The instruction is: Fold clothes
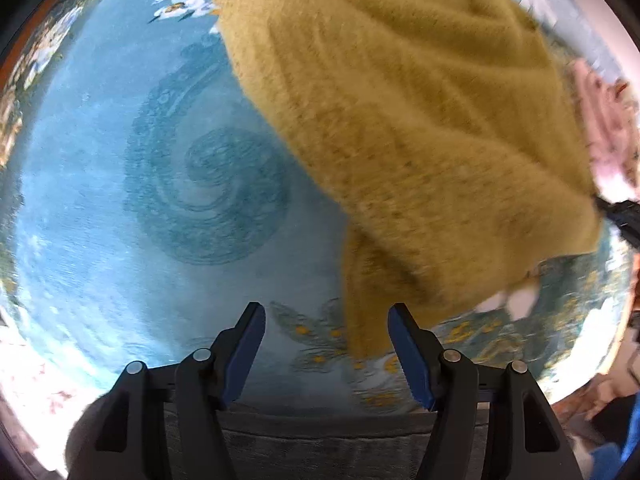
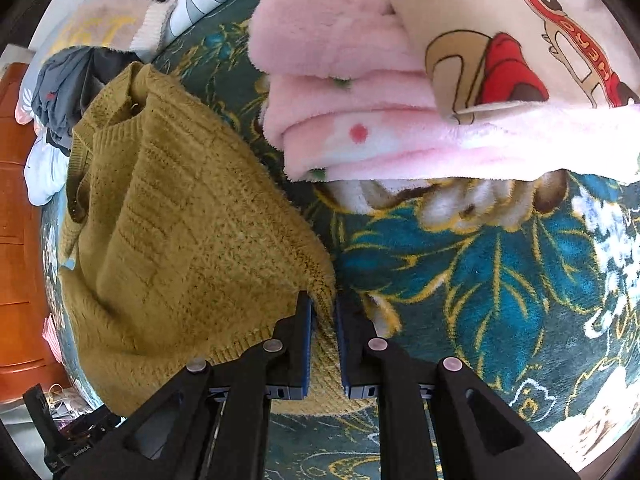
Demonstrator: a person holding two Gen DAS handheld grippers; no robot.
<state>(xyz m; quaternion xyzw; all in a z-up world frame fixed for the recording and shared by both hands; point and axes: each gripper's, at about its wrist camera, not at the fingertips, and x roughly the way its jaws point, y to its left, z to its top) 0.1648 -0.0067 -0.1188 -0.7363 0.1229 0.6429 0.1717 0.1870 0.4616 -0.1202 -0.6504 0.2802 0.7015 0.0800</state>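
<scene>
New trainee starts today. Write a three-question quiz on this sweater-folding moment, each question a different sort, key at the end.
1. True or false: the right gripper is shut on the hem of the mustard knit sweater.
2. Multiple choice: the left gripper is A) shut on a sleeve, B) open, holding nothing, C) out of view.
3. Fill in: on the floral blanket, beyond the sweater, lies a folded ____ fleece garment.

Key: 1 true; 2 B; 3 pink.
</scene>
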